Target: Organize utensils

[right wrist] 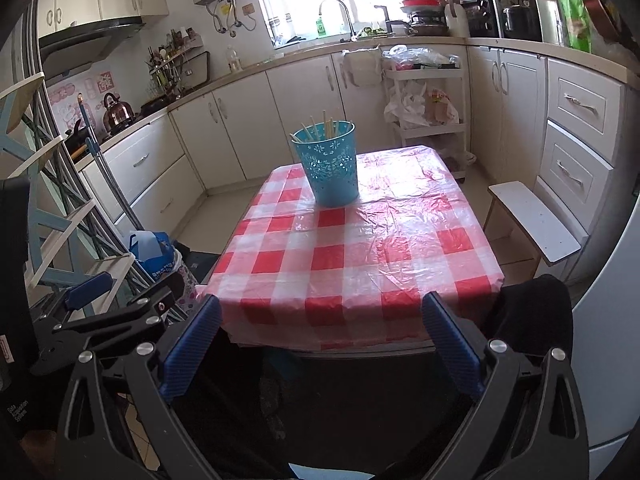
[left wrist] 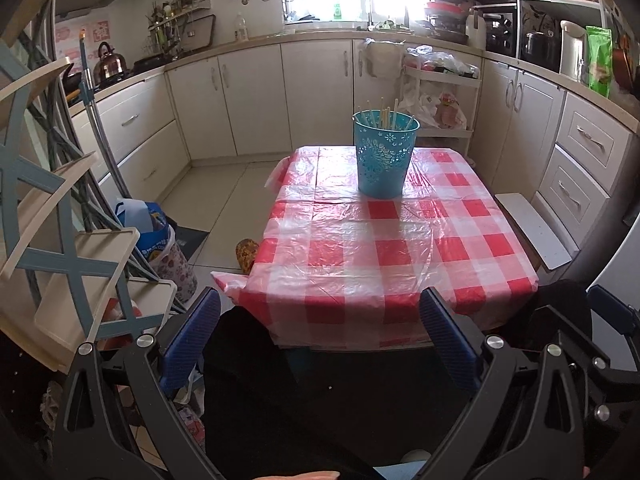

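— Where are the chopsticks (left wrist: 383,114) sitting?
— They are standing in the blue cup (left wrist: 385,156) at the far end of the checked worktop (left wrist: 384,256).
— And the grippers?
— The left gripper (left wrist: 320,336) and right gripper (right wrist: 322,338) are hanging near the close edge, fingers spread apart, holding nothing.

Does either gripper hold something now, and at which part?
Nothing is held. The left gripper and right gripper are both open and empty, short of the table.
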Motion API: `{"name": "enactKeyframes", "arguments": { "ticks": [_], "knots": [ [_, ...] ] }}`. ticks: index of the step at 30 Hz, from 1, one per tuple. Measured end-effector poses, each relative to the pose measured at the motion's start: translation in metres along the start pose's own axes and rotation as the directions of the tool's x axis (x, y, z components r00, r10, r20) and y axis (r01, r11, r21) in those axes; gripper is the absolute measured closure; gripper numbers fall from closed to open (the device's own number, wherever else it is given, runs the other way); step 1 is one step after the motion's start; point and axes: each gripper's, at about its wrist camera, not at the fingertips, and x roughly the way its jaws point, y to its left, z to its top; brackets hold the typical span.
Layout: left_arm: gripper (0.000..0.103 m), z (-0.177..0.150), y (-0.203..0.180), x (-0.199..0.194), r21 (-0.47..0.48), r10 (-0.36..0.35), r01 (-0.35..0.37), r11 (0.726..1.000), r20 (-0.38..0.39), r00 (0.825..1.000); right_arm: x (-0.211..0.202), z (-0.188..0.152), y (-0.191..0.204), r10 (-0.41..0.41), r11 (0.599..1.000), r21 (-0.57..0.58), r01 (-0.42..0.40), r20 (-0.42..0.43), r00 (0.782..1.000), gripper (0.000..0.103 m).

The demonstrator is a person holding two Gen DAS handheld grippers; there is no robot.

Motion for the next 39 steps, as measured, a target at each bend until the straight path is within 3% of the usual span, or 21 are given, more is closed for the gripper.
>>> {"name": "enactKeyframes", "arguments": {
  "ticks": [8, 39],
  "knots": [
    [0.008, -0.005, 0.015, -0.008, -0.061, -0.005, 0.005, 0.998, 0.004, 1.0, -0.013, -0.006, 0.004, -0.005, 1.0, -0.013, 0.005, 0.046, 0.999, 0.007],
    [0.008, -0.004, 0.011, -0.015, -0.043, -0.024, 0.025, 0.999, 0.03, 0.999, -0.02, -0.01, 0.011, -0.006, 0.999, -0.052, 0.01, 0.083, 0.997, 0.007]
  ]
}}
